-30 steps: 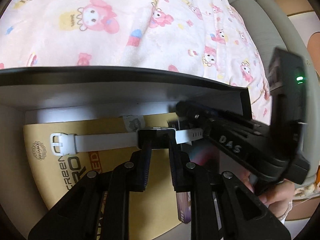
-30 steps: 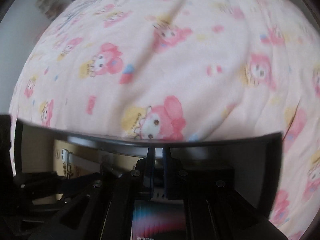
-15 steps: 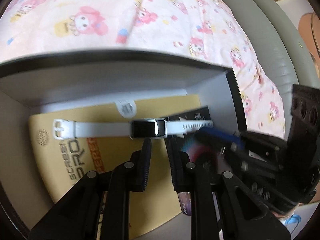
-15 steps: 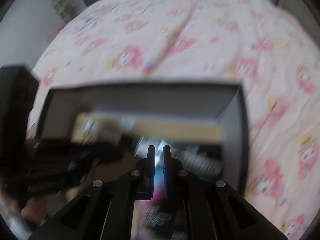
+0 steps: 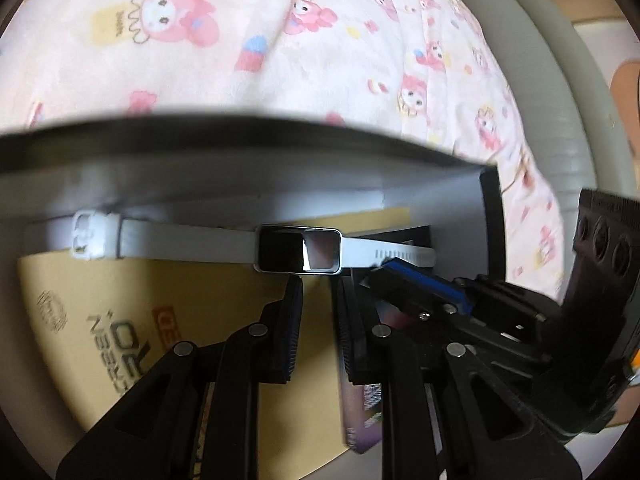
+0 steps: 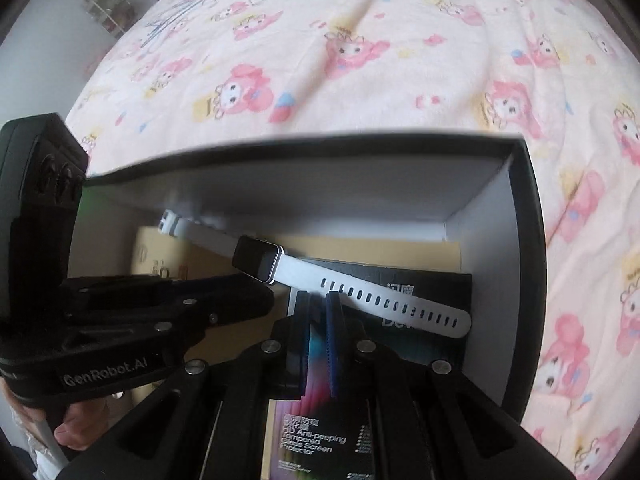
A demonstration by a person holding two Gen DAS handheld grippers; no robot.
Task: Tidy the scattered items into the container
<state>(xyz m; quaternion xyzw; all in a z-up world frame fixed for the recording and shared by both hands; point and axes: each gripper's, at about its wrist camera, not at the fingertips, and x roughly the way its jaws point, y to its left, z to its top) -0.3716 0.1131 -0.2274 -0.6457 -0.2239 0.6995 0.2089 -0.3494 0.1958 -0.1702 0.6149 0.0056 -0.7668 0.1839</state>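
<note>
A white-strapped smartwatch (image 5: 298, 249) (image 6: 256, 258) lies inside the black box (image 5: 240, 130) (image 6: 532, 280), which has white inner walls. It rests across a tan packet (image 5: 200, 300) (image 6: 168, 264) and a black carton (image 6: 432, 284). My left gripper (image 5: 316, 284) (image 6: 266, 294) stands just short of the watch face, its fingers a narrow gap apart with nothing between them. My right gripper (image 6: 314, 296) (image 5: 384, 276) hovers shut over the holed strap end, above a colourful screen-protector pack (image 6: 312, 440) (image 5: 364, 412).
The box sits on a pink cartoon-print blanket (image 5: 320, 40) (image 6: 360, 60). A grey padded edge (image 5: 560, 80) runs along the right in the left wrist view. A hand (image 6: 76, 432) holds the left gripper's handle at the lower left.
The watch was at my left fingertips a second ago; it now lies just beyond them. My right gripper has lifted back from the far wall, so the whole box interior shows.
</note>
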